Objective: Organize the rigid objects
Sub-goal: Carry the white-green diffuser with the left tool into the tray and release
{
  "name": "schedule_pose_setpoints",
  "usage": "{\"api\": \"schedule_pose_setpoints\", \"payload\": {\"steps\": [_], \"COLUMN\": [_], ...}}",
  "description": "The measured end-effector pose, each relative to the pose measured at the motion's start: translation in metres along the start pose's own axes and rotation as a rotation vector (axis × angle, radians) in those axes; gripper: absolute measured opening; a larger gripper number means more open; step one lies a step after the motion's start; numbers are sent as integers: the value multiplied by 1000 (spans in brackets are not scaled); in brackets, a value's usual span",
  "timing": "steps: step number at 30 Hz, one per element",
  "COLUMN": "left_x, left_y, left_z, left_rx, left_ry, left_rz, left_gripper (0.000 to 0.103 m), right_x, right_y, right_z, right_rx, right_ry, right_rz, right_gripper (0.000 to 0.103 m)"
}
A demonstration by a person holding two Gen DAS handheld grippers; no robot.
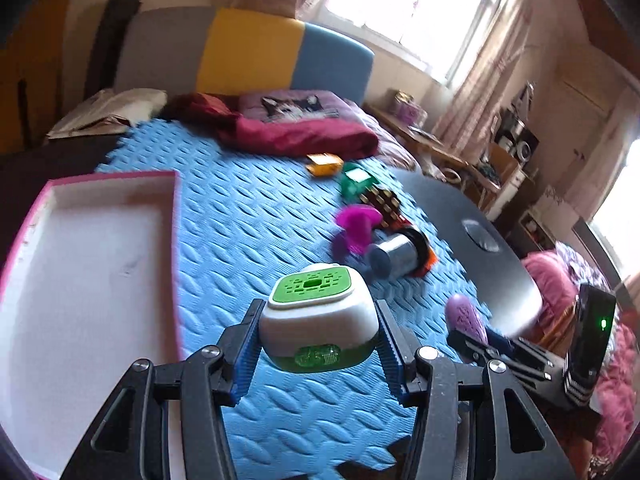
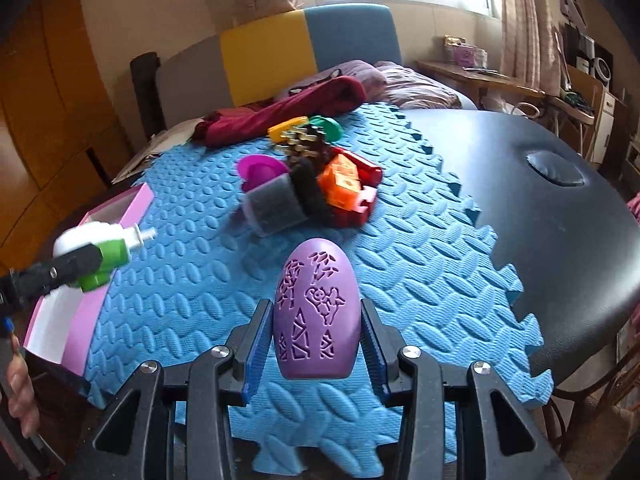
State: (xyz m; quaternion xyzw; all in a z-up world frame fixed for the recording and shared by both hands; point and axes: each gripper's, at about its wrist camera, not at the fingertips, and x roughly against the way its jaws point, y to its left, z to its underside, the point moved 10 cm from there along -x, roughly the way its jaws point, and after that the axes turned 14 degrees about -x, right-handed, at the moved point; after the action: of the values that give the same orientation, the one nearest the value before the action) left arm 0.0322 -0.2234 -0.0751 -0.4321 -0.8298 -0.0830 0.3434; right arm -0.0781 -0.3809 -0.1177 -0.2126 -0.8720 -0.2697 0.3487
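Observation:
My left gripper (image 1: 318, 340) is shut on a white and green plug-in device (image 1: 318, 316), held above the blue foam mat (image 1: 240, 220) beside the pink-edged white tray (image 1: 80, 272). My right gripper (image 2: 314, 320) is shut on a purple egg-shaped object (image 2: 316, 312) with cut-out patterns, above the mat (image 2: 400, 260). In the right wrist view the left gripper (image 2: 72, 270) with the device (image 2: 100, 248) is at the left, over the tray (image 2: 132, 204). In the left wrist view the purple egg (image 1: 466, 318) is at the right.
A pile of toys lies mid-mat: a magenta cup (image 2: 260, 170), a grey and black cylinder (image 2: 280, 200), orange and red blocks (image 2: 348, 184), yellow (image 2: 286, 130) and green (image 2: 326, 126) pieces. A black padded table surface (image 2: 540, 184) lies right. Red cloth (image 2: 288, 112) lies behind.

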Motion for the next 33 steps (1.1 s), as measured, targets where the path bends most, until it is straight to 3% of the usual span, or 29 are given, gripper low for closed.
{"api": "schedule_pose_setpoints", "payload": {"steps": [10,16,26,33], "left_x": [29,36,15,0], "left_y": [110,159,216,233], "left_z": [-4,5,12,9], "left_rx": [108,167,251,271], "left_ry": [-32,-28,61,103], "left_rz": [-193,-270,-371,-413], "left_gripper": [53,53,53,53], "right_x": [-6,-6,-4,-2], "right_y": [47,65,75,81], "right_z": [11,15,19,19], "right_rx": [58,88,116,132], "right_ry": [28,35,38,37], "right_rz": [-54,-68,-66,-69], "right_gripper": [42,42,42,42]}}
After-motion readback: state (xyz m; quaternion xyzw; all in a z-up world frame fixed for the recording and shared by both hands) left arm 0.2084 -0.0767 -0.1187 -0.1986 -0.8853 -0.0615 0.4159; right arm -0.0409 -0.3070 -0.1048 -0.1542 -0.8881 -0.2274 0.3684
